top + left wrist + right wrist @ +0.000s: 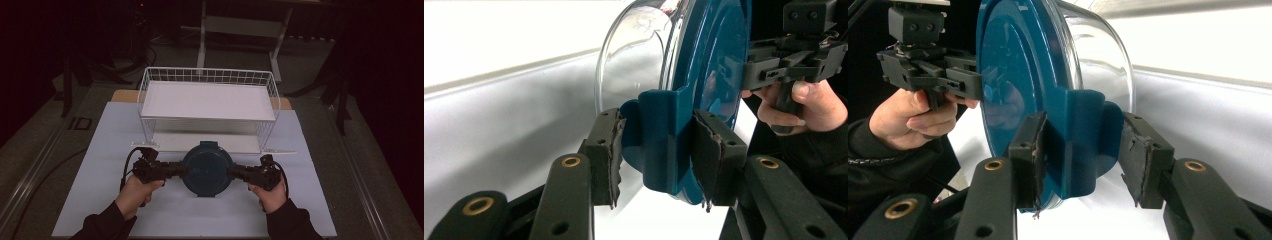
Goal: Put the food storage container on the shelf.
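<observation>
On the white tabletop (pixel 100 200) before a wire basket (pixel 207 107), the left tongs (pixel 656 150) are clamping one lid tab of a teal-lidded glass container (pixel 206 168); the right tongs (pixel 1080 155) are seemingly only bracketing the opposite tab.

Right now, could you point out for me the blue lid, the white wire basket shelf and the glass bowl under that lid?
blue lid (pixel 207 170): high view, middle of its round top.
white wire basket shelf (pixel 207 76): high view, back wire wall.
glass bowl (pixel 636 55): left gripper view, its clear curved side.
</observation>
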{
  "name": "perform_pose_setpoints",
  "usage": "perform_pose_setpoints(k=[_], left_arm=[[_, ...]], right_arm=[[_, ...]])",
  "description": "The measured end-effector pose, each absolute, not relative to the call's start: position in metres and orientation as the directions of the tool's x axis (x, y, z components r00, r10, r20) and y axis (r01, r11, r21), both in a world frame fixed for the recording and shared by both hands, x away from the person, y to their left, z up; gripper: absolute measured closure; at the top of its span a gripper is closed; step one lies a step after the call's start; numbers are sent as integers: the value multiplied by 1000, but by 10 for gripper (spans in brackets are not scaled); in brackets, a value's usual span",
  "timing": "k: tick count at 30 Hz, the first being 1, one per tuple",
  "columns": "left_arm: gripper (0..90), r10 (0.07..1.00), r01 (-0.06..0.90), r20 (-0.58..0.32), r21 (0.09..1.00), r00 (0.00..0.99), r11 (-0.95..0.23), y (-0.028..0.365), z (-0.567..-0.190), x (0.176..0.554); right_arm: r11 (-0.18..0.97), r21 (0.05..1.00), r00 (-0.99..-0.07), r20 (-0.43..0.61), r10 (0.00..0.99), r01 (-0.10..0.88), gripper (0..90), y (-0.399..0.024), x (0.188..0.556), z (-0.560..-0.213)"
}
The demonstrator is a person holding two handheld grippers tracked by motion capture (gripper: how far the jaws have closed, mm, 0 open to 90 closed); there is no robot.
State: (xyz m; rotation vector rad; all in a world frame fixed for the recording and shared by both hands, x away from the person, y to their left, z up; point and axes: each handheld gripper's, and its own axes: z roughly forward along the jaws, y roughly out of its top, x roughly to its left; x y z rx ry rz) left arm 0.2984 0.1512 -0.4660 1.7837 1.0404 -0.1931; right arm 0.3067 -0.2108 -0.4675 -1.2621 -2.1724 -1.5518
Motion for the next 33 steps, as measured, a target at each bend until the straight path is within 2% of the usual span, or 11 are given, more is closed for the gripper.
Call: perform_pose_setpoints(k=[14,33], left_arm=[[570,567,692,-533,716,629,-95,144,-466,323],[569,574,682,-534,729,621,-59,141,-485,366]], right_arm=[[86,710,-632,556,540,699,553,-216,332,-465],[60,716,-612,546,572,696,551,-217,375,-483]])
